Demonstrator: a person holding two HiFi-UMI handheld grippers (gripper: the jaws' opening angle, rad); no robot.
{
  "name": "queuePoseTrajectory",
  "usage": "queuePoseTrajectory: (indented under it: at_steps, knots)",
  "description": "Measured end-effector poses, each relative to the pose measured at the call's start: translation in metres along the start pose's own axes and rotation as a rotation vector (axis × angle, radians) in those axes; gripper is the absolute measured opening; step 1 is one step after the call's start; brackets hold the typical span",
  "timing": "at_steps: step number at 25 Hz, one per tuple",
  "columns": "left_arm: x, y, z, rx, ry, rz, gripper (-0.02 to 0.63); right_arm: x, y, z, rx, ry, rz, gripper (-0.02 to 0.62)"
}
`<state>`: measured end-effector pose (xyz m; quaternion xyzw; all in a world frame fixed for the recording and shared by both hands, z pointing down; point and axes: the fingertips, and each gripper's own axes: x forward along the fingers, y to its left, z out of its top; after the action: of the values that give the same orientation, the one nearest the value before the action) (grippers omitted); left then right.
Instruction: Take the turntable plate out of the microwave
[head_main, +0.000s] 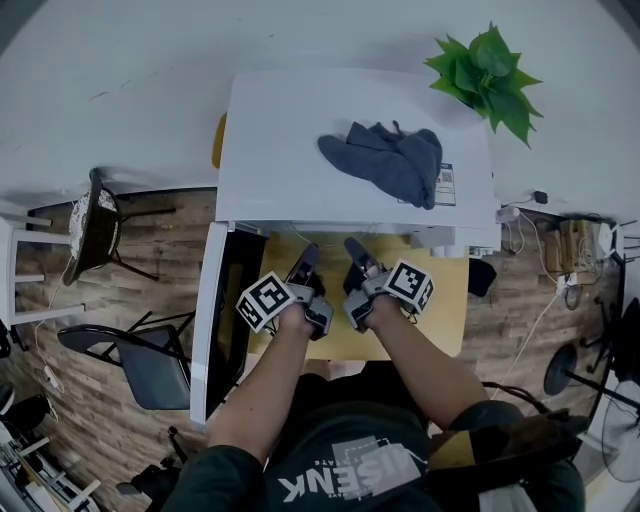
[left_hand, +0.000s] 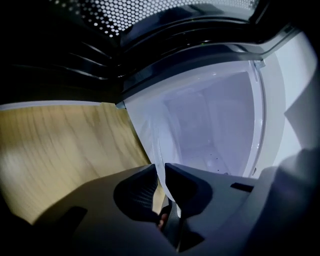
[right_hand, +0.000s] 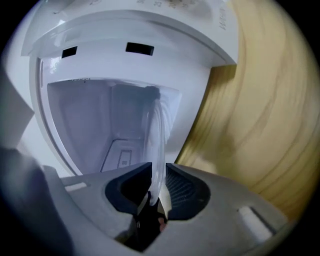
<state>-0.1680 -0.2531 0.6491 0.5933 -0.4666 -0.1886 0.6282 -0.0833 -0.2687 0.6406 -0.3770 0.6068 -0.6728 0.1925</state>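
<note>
Head view: the left gripper (head_main: 306, 260) and right gripper (head_main: 356, 250) are held at the open microwave (head_main: 290, 130), its door (head_main: 205, 320) swung to 9 o'clock. The glass plate (right_hand: 157, 135), at the cavity's mouth, is pinched by its rim in both grippers' nearly closed jaws.
</note>
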Motion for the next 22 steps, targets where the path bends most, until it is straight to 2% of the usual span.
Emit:
queuePoseTrajectory:
  at_steps: [5, 9, 10, 12, 14, 16, 17, 19, 21, 22]
  knots:
    - [-0.011, 0.003, -0.008, 0.007, 0.002, -0.01, 0.048, 0.012, 0.001, 0.006, -0.043, 0.007, 0.028, 0.077]
    - [-0.019, 0.004, -0.022, 0.017, 0.037, -0.022, 0.049, 0.016, 0.001, 0.007, -0.019, 0.005, 0.06, 0.075]
    - [-0.02, 0.004, -0.024, 0.023, 0.04, -0.023, 0.051, 0.015, 0.002, 0.006, -0.008, 0.007, 0.07, 0.051]
    - [-0.023, 0.006, -0.025, 0.058, 0.037, -0.024, 0.06, 0.012, 0.002, 0.003, 0.005, 0.012, 0.081, 0.046]
    - [-0.021, 0.009, -0.022, 0.102, 0.027, -0.019, 0.09, 0.008, 0.003, 0.001, 0.007, 0.012, 0.099, 0.044]
    - [-0.017, 0.01, -0.015, 0.101, -0.003, -0.032, 0.166, 0.005, 0.01, 0.001, -0.01, 0.023, 0.163, 0.041]
    - [-0.016, 0.009, -0.009, 0.096, -0.026, -0.05, 0.18, 0.003, 0.013, 0.001, -0.017, 0.031, 0.191, 0.04]
    - [-0.013, 0.005, 0.0, 0.098, -0.062, -0.076, 0.181, -0.003, 0.014, -0.002, -0.02, 0.05, 0.21, 0.04]
    - [-0.01, 0.005, 0.004, 0.102, -0.076, -0.07, 0.179, -0.011, 0.013, -0.006, -0.02, 0.068, 0.213, 0.038]
    - [-0.011, 0.007, 0.006, 0.099, -0.083, -0.064, 0.156, -0.014, 0.013, -0.008, -0.022, 0.077, 0.214, 0.037]
